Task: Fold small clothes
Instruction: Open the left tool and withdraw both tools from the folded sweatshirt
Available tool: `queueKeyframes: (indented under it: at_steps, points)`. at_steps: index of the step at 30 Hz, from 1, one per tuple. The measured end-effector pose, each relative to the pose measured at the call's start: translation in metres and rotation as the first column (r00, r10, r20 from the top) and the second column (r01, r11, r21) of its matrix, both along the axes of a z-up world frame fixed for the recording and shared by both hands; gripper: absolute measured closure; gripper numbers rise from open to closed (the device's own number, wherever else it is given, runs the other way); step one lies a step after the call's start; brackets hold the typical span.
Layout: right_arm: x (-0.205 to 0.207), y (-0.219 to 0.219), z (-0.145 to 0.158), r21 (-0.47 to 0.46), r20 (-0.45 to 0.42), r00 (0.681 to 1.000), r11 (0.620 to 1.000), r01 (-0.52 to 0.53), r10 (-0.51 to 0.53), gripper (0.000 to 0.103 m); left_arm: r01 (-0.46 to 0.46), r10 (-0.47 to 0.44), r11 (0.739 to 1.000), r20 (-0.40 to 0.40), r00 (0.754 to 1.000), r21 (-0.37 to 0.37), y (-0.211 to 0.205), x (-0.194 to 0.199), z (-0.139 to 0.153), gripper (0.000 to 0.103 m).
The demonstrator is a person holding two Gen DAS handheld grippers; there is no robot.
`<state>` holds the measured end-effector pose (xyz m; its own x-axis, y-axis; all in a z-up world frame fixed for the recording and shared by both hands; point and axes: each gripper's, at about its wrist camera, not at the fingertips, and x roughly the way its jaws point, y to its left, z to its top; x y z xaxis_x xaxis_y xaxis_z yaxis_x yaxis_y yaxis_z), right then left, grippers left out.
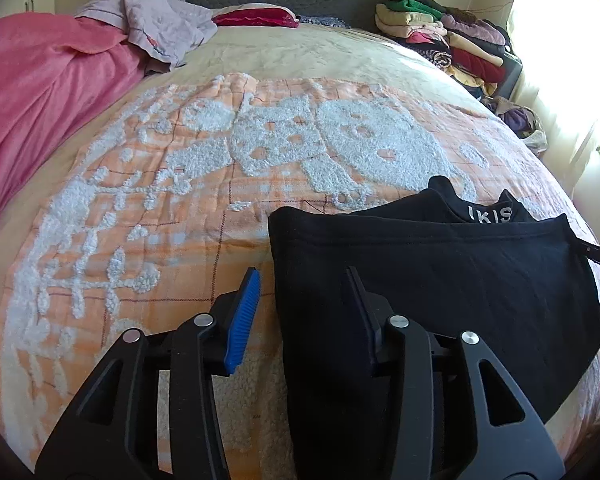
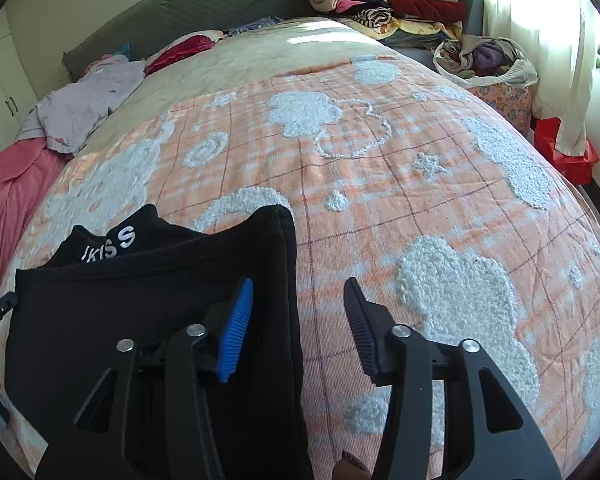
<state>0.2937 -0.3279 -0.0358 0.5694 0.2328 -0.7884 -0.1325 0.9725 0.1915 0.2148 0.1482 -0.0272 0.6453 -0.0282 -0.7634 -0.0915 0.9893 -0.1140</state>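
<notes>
A small black garment (image 1: 440, 280) with white letters on its waistband lies folded over on the orange and white bedspread (image 1: 180, 208). My left gripper (image 1: 302, 292) is open, its jaws straddling the garment's left edge, right finger over the cloth. In the right wrist view the same garment (image 2: 140, 300) lies at the lower left. My right gripper (image 2: 298, 304) is open, straddling the garment's right edge, with the blue-padded finger (image 2: 236, 328) over the cloth. Neither gripper holds anything.
A pink blanket (image 1: 40, 92) and a crumpled lilac cloth (image 1: 160, 20) lie at the bed's far left. A stack of folded clothes (image 1: 444, 32) stands at the far right corner. A bag of clothes (image 2: 488, 60) and a curtain (image 2: 540, 40) are beside the bed.
</notes>
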Motion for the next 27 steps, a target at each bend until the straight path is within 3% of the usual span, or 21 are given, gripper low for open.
queueKeyframes:
  at_steps: [7, 17, 27]
  points:
    - [-0.019, -0.002, 0.011, 0.005, 0.028, 0.999, 1.0, -0.027, 0.027, 0.05, -0.003, 0.002, 0.999, 0.014, 1.0, 0.039, -0.003, -0.011, 0.009, 0.051]
    - [-0.051, -0.009, 0.024, 0.039, 0.063, 0.996, 0.997, -0.067, 0.065, 0.035, 0.011, -0.013, 0.999, 0.04, 0.999, 0.041, -0.007, -0.032, 0.027, 0.033]
    - [-0.078, -0.017, 0.017, 0.08, 0.041, 0.996, 0.993, -0.081, 0.078, 0.033, 0.003, -0.001, 1.0, 0.055, 0.998, -0.022, -0.006, -0.06, 0.03, 0.028]
